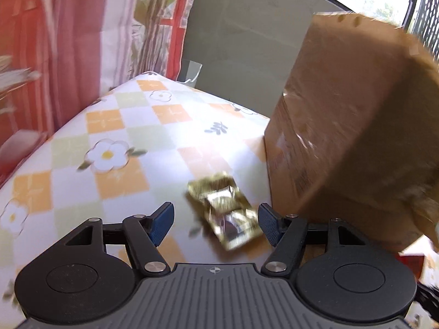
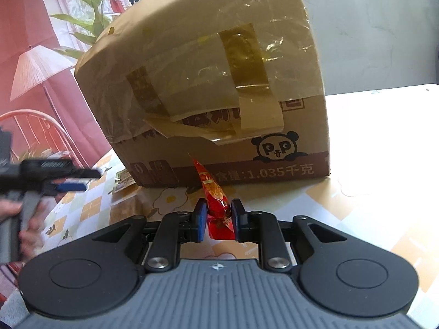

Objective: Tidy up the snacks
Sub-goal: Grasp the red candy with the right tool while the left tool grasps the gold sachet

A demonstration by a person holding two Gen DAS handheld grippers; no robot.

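Gold foil snack packet (image 1: 225,209) lies flat on the checked floral tablecloth (image 1: 109,126), just ahead of and between the left gripper (image 1: 216,219) pads, long axis slanting across the gap, its near end toward the right-hand pad, right beside the brown taped cardboard box (image 1: 343,137). Left jaws stand wide, neither pad clearly on it (blurred). Right gripper (image 2: 218,220) is clamped on a red crinkly snack wrapper (image 2: 216,208), facing the box.

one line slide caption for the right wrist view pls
Right hand-held gripper pinches a red foil snack packet before a taped brown cardboard box on the checked floral tablecloth.
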